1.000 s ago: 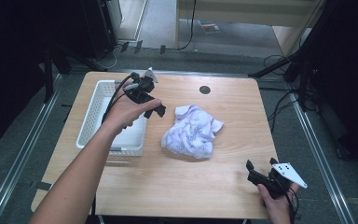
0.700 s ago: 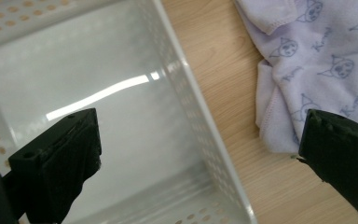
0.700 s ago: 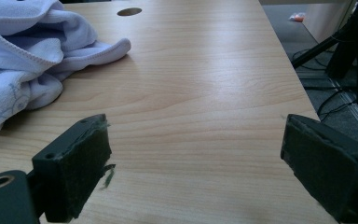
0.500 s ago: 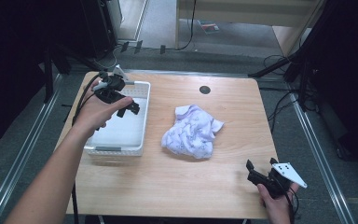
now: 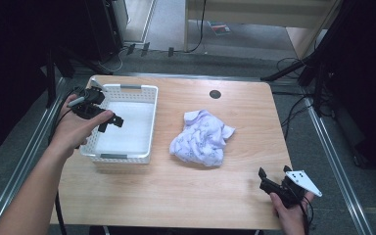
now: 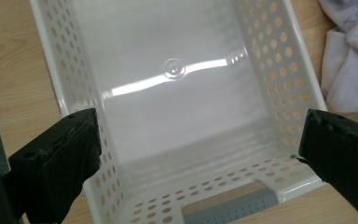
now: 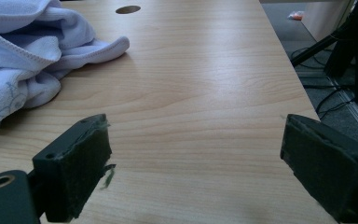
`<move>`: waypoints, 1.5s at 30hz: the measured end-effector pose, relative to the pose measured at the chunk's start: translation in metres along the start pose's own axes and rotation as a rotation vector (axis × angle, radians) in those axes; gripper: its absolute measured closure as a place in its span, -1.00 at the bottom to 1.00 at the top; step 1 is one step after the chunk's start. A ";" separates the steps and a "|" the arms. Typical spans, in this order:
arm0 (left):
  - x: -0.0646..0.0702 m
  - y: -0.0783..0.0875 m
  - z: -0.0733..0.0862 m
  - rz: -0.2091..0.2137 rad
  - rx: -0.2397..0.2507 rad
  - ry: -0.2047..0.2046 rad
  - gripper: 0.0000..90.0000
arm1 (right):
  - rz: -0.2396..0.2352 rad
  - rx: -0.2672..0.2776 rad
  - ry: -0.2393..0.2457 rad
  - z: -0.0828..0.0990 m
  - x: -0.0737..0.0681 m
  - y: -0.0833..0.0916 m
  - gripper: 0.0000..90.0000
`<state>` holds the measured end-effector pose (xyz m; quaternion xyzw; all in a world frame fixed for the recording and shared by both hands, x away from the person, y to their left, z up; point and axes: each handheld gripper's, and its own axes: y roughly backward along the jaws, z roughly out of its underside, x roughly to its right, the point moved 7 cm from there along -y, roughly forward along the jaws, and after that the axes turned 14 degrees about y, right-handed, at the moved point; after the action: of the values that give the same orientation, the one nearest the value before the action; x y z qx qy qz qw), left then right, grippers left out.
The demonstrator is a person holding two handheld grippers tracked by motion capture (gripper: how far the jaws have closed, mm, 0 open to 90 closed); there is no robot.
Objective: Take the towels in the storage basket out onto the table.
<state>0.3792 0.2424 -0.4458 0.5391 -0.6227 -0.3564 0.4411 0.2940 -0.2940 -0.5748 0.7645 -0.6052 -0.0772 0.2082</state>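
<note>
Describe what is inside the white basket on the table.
The white basket holds nothing: its bare glossy floor shows in the left gripper view. The open left gripper hovers over it.

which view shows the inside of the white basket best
The left gripper view: it looks straight down into the basket, showing its bare floor and perforated walls between open jaws. The high view shows the whole basket at the table's left, smaller, with the left gripper over it.

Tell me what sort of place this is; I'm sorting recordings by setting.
Probably a lab or recording workspace, not a home: a bare wooden table inside a metal frame, cables trailing across a grey floor, dark equipment stands around.
</note>
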 end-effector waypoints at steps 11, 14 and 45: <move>-0.029 0.008 0.036 -0.006 0.066 0.046 -1.00 | 0.001 -0.003 0.001 0.000 0.000 0.000 -0.81; -0.035 0.006 0.048 -0.002 0.074 0.055 -1.00 | 0.001 -0.003 0.002 0.000 0.000 0.000 -0.81; -0.092 -0.027 0.160 0.153 0.535 0.131 -1.00 | 0.009 -0.028 0.006 0.001 0.000 -0.002 -0.81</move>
<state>0.2424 0.3236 -0.5430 0.6095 -0.7038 -0.1096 0.3482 0.2950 -0.2936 -0.5766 0.7591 -0.6068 -0.0825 0.2207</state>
